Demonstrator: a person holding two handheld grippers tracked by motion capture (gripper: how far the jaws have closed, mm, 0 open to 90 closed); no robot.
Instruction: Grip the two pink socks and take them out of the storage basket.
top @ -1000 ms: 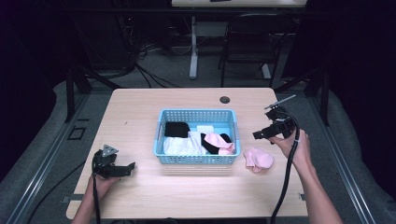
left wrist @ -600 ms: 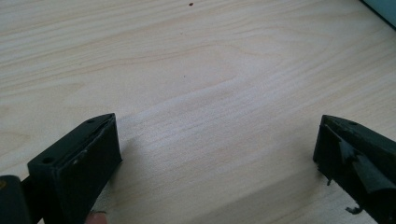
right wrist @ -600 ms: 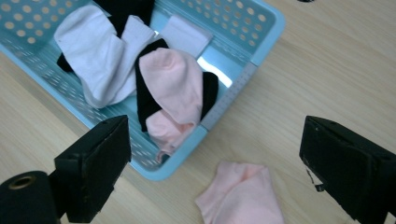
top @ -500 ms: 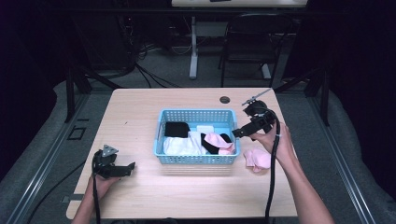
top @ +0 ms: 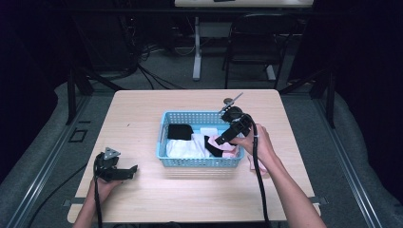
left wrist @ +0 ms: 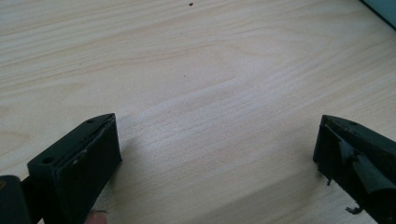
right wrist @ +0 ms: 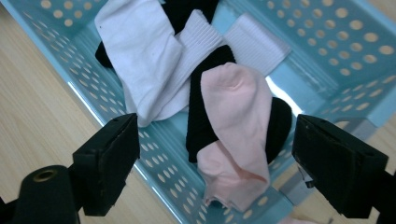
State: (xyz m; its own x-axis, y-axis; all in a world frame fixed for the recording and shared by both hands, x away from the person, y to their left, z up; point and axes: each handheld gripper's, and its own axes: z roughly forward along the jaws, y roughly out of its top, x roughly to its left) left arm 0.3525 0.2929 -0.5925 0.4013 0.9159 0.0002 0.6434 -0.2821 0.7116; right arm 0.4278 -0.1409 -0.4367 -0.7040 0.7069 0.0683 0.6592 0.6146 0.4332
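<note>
At the left of the high view, the left tongs (top: 129, 170) rest low on the bench (top: 142, 118) near the person's edge, well apart from the blue basket (top: 199, 163); in the left gripper view the jaws stand wide apart with nothing but bare wood grain between them, so this hand looks parked while the other works. Moving right, the basket sits about mid-bench and holds a jumble of socks: a white sock (right wrist: 140, 51) and a ribbed white one toward the left end, a black sock (right wrist: 205, 107) under them, and a pink sock (right wrist: 238, 121) draped over the black one at the right end, close to the near wall. The right tongs (top: 219, 141) hang over that right end of the basket, tilted down toward the pile; their jaws have just been closing a little yet stand wide, and the right gripper view shows the pink sock between and beyond the two tips, untouched by either pad, nothing held. Just right of the basket, partly behind the right hand (top: 259, 142), another pink sock (top: 254, 165) lies on the bench. My reading is that the socks are being taken out of the basket one by one, and the step in hand is the approach to the pink one. The next move calls for lowering the tips until they straddle its raised fold, then pinching only the pink fabric, keeping clear of the black sock beneath and the basket's perforated wall.
</note>
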